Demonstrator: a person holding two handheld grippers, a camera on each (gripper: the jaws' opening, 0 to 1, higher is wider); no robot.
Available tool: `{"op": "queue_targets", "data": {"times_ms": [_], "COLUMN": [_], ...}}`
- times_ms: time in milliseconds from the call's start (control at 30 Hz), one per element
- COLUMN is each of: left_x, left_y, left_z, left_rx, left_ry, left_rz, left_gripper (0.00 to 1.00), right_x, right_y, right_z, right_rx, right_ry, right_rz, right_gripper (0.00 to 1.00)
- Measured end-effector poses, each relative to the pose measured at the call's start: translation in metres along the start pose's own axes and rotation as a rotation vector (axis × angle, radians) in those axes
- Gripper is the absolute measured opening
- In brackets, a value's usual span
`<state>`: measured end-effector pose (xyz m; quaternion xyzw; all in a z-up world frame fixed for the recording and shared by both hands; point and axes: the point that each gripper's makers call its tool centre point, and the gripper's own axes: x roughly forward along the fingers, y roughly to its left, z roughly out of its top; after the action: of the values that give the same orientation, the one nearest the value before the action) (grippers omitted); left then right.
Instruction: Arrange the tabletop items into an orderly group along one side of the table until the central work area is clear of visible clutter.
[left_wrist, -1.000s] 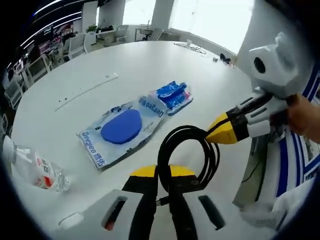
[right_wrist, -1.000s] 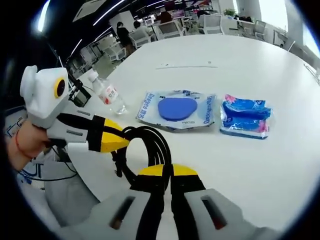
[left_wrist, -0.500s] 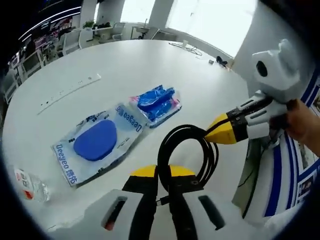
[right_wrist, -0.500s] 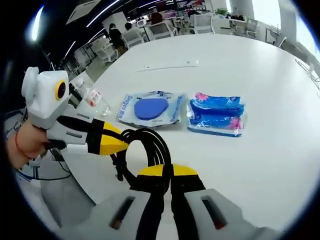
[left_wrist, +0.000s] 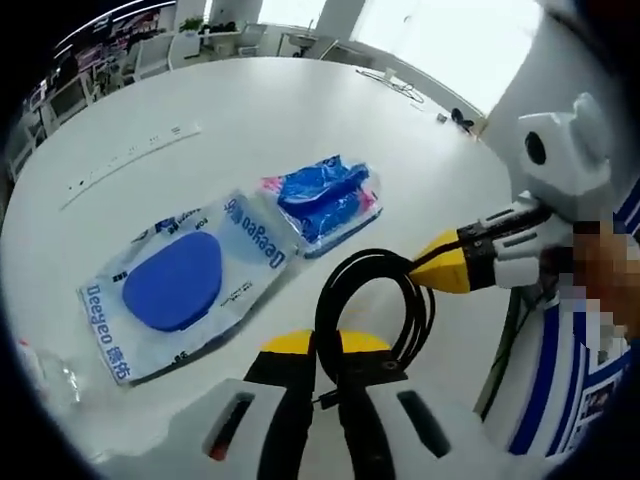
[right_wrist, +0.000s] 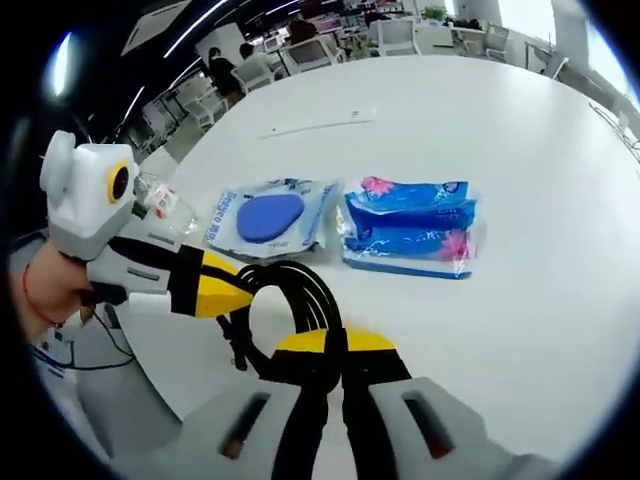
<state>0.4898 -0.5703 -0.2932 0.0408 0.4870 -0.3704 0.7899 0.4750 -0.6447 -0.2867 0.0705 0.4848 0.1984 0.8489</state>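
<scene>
Both grippers clamped the same coiled black cable (left_wrist: 375, 310), which hung above the near edge of the white table (left_wrist: 250, 120). The left gripper (left_wrist: 325, 350) had its 2 jaws pressed together on the lower bend of the coil; the right gripper (left_wrist: 440, 268) pinched the coil's far side with jaws equally narrow. In the right gripper view, the right gripper (right_wrist: 330, 345) and the left gripper (right_wrist: 235, 290) met the loop at roughly a right angle. The 2 flat packets lay ahead of the coil, just beside each other: the blue-disc packet (left_wrist: 180, 285) and the blue wipes pack (left_wrist: 325, 200). A water bottle (right_wrist: 160, 200) lay near the disc packet. Judged from this, the cable sat nearer the table edge than either packet.
</scene>
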Motion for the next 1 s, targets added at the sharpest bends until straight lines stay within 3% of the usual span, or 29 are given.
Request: {"op": "queue_targets", "data": {"times_ms": [367, 1000], "left_x": [0.013, 0.032], "left_y": [0.011, 0.017], "left_z": [-0.005, -0.008], "left_rx": [-0.053, -0.132], "left_ry": [0.064, 0.083], "left_rz": [0.004, -0.016], "left_gripper": [0.04, 0.04], "right_x": [0.021, 0.037], "right_y": [-0.011, -0.022], "right_z": [-0.002, -0.010], "right_rx": [0.023, 0.043], "right_ry": [0.018, 0.032], "right_rz": [0.008, -0.006], "right_gripper": [0.00, 0.01]}}
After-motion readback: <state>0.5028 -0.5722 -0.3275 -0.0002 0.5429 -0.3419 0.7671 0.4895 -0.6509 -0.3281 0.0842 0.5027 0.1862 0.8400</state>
